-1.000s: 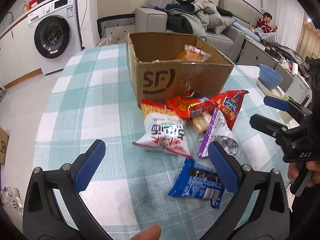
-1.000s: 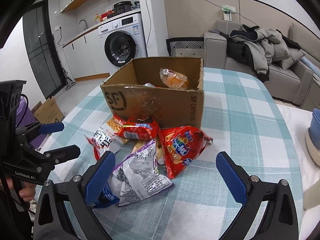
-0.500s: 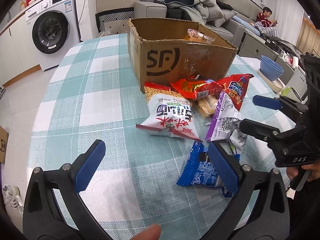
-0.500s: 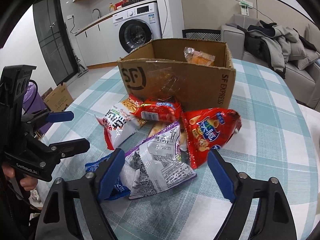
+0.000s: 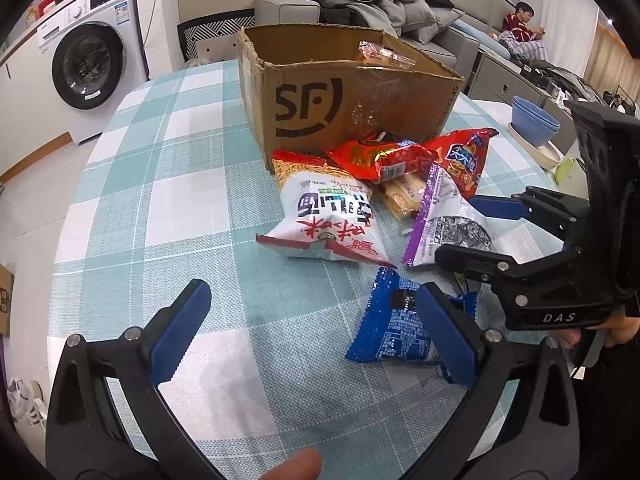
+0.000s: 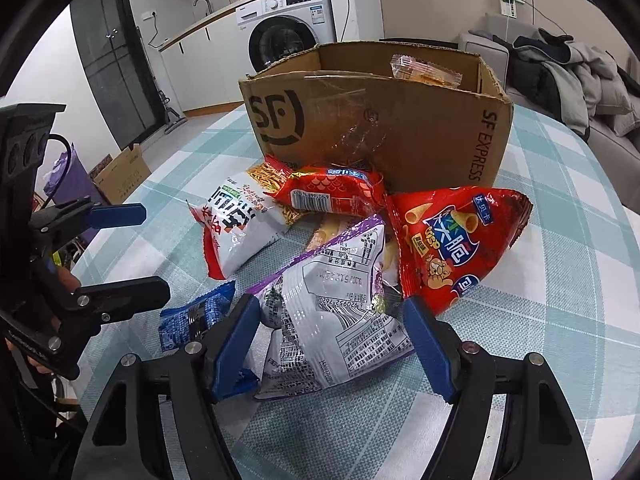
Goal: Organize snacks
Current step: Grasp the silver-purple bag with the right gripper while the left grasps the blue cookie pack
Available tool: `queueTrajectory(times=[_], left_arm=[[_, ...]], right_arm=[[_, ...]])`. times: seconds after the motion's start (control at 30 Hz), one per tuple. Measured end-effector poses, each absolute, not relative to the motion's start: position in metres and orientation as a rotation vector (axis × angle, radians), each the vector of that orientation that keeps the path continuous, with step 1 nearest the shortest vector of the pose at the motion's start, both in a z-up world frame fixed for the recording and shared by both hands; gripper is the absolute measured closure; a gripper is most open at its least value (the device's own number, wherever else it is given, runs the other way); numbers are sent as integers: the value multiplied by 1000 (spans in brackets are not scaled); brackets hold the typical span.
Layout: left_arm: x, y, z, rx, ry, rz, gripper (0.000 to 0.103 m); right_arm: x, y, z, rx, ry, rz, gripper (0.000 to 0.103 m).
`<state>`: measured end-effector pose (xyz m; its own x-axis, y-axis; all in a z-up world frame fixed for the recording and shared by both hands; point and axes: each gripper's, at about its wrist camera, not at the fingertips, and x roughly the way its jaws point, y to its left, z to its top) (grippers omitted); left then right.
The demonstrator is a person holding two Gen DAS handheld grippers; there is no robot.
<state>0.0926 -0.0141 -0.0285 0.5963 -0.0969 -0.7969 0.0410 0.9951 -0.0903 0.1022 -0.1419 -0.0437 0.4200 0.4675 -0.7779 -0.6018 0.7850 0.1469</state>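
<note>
1. While sinking toward the pile, closes the right tool (image 6: 330, 305) from full spread to a middling gap around the silver-and-purple bag (image 6: 340, 280). Bag between the pads now, jaws having just been closing, no visible squeeze on the foil yet.
2. Points to a pick about to land. Lined up on the nearest bag, lying on the tabletop (image 5: 160, 200) in front of the cardboard box (image 6: 380, 128).
3. Keeps the left tool (image 5: 312, 290) wide and empty, dipped a little closer than a second ago. Right pad just over the blue packet (image 5: 396, 332), nothing pinched.
4. Leaves the rest untouched: white-and-red bag (image 5: 324, 216), red packet (image 6: 332, 196) and red cone-snack bag (image 6: 452, 240), huddled against the box front, same spots as a second ago.
5. Shows one orange packet (image 6: 424, 70) poking above the box rim. Barely started by the look of it, most snacks outside the box.
6. Calls next for finishing the squeeze on crinkly, probably slippery foil. Then a lift clear of the red cone-snack bag touching the far edge, and up over the box wall.
7. Risks dragging the blue packet along, lying just beside the silver bag's near corner.
</note>
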Motion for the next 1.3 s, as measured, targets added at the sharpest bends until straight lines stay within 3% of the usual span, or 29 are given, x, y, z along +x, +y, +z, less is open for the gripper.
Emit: queueTrajectory(times=[0.1,0.33,0.87,1.3], left_arm=[[93,-15,-30,-63,934,-85,1],[93,-18,-33,-57,942,-94,1],[90,-31,-33,-51,960,-159,1],[83,-74,-50,66,989,-204,1]], right_arm=[[101,-143,-43,-163,909,685,39],[97,-145,-40,-166,887,693,49],[84,-164,6,-111,755,677,50],[87,-174,9,-114,749,637,50]])
